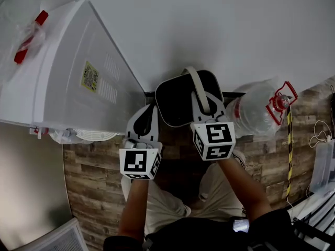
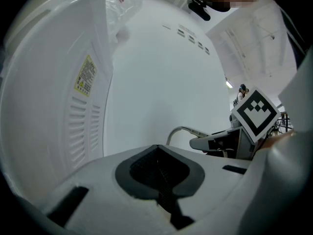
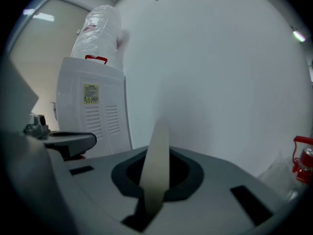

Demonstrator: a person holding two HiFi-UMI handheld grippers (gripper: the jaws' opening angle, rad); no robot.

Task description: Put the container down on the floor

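So the right gripper (image 1: pixel 203 102) has its fingers clamped tight on the container's beige strap handle (image 1: pixel 196 85). Its own view shows the strap running straight up out of the closed jaws. The container (image 1: pixel 178 101) is a dark tub with a white rim, and it sits at about 11 o'clock from that gripper's marker cube, right up near the base of the white wall (image 1: pixel 220 25). Can't tell from up here if its bottom is touching the wood-look floor (image 1: pixel 94 192) or just hanging above it. The left gripper (image 1: pixel 146 114) is just beside the tub at its 8 o'clock. Its fingers are pressed together with nothing between them, and from its own view it doesn't look like it's gripping any part of the container. Around it: a big white water dispenser (image 1: pixel 78 72) at roughly 10 o'clock from the tub, with a yellow label (image 1: pixel 90 77) and vent slots on the side facing us, and a plastic-bagged bottle (image 1: pixel 26 30) with a red bit on top of it. Over at 3 o'clock from the tub there's a clear water jug (image 1: pixel 256 114) with a red cap and handle, lying on its side near the wall, close to the container but not obviously touching it.
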